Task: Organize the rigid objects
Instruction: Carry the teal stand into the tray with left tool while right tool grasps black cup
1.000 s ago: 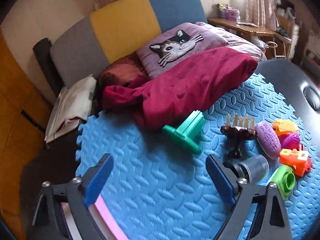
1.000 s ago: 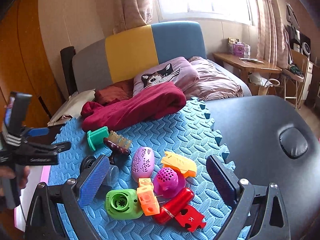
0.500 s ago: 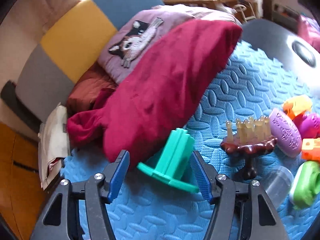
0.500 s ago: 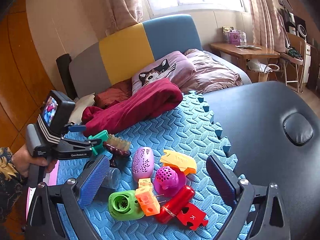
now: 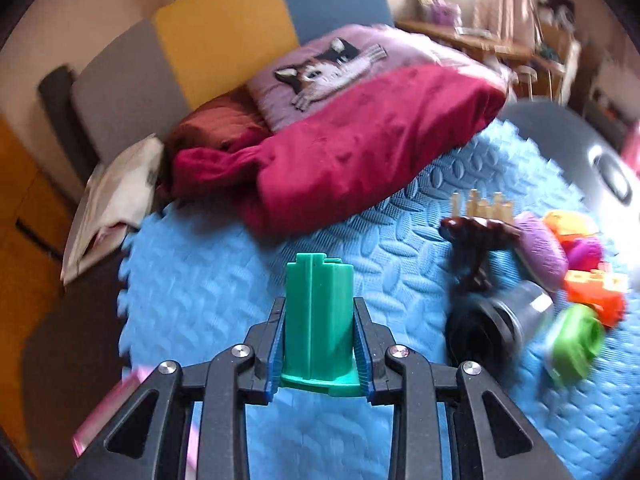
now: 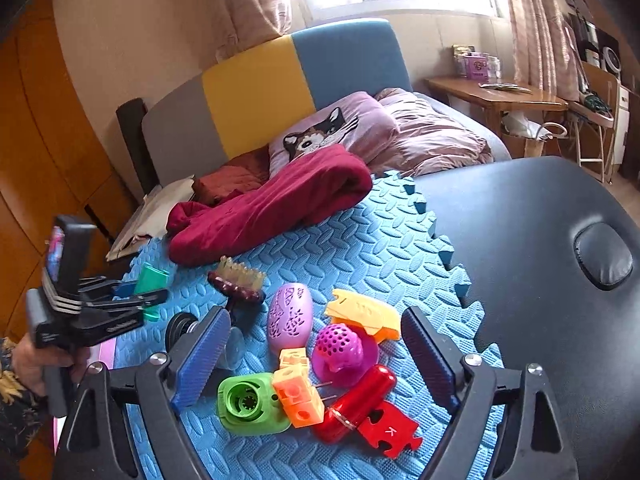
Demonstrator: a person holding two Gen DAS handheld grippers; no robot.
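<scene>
The teal-green ribbed plastic piece with a flat flange at its base (image 5: 319, 320) sits clamped between the blue pads of the left gripper (image 5: 319, 344), gripped across its ribbed body with the flange nearest the camera; holding the narrow body rather than the wide flange probably gives the pads two parallel faces to bear on. It hangs over the left part of the blue interlocking foam mat (image 5: 208, 280) that covers the surface, apart from the other toys. The right gripper (image 6: 316, 356) hovers over the cluster, jaws wide but closing, nothing pressed between them; below lie a lime-green round-holed plastic block (image 6: 248, 404), an orange plastic cube (image 6: 298, 398), a red plastic capsule (image 6: 360, 400) and a pink perforated dome (image 6: 340, 346). Judgement: one piece is being separated while the pile awaits sorting. A crimson blanket (image 5: 360, 140) borders the mat's far edge.
</scene>
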